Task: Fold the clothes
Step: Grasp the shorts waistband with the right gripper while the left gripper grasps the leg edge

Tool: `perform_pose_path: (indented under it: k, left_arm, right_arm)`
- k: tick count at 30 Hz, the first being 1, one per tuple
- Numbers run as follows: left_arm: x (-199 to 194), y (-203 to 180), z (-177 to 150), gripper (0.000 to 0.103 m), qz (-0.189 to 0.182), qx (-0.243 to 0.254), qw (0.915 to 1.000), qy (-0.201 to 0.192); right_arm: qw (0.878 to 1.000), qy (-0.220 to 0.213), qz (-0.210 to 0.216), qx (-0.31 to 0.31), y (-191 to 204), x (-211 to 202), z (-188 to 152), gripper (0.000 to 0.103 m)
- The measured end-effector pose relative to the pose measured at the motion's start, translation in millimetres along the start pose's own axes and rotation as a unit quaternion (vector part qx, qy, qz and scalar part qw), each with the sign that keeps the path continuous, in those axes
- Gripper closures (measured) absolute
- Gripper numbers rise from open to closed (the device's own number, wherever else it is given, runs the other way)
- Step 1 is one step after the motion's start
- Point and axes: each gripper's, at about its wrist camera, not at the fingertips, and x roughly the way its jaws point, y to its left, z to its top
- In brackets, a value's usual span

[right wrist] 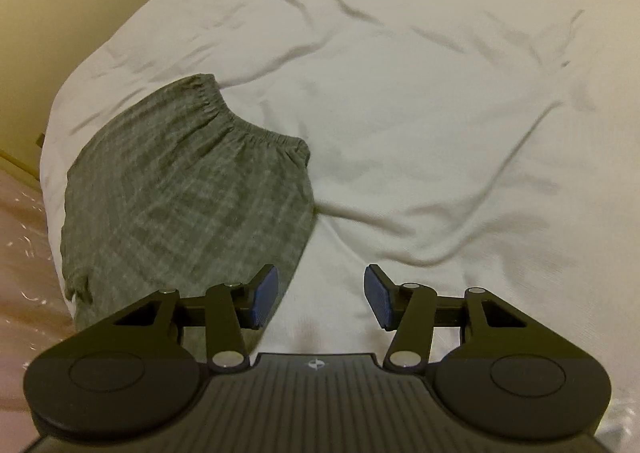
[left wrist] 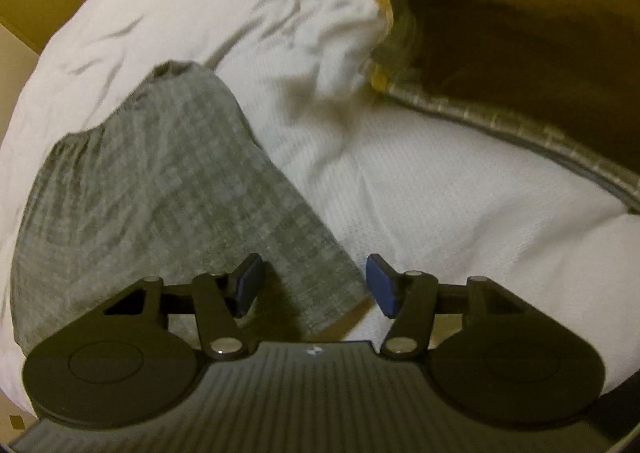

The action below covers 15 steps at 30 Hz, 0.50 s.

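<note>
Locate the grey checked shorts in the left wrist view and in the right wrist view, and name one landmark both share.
Left wrist view: the grey checked shorts fill the left half, one corner reaching between the open fingers of the left gripper.
Right wrist view: the shorts lie left of centre, their elastic waistband at the top, beside the open right gripper.
Shared landmark: the wrinkled white bedsheet under the shorts.
</note>
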Motion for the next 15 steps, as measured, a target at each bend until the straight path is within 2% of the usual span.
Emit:
perform_pose_path:
  k: [1, 3, 6, 13, 15]
  left_arm:
    - [0, 1, 0, 0.052, -0.001, -0.004, 1.0000, 0.000]
    - [-2, 5, 0, 0.073, -0.006, -0.015, 0.9999, 0.000]
    - [-10, 13, -2, 0.094, -0.006, -0.044, 0.9990, -0.010]
    - [-30, 49, -7, 0.098, -0.012, -0.131, 0.9903, -0.047]
    - [-36, 53, -8, 0.098, -0.012, -0.142, 0.9884, -0.053]
  right_arm:
    - [1.000, 0.003, 0.005, 0.003, -2, 8, 4, 0.051]
    - [1.000, 0.006, 0.014, 0.005, -6, 20, 11, 0.051]
    - [0.999, 0.002, 0.031, 0.011, -11, 39, 25, 0.051]
    - [0.996, -0.014, 0.078, 0.042, -28, 91, 69, 0.051]
    - [0.995, -0.012, 0.090, 0.049, -30, 106, 79, 0.051]
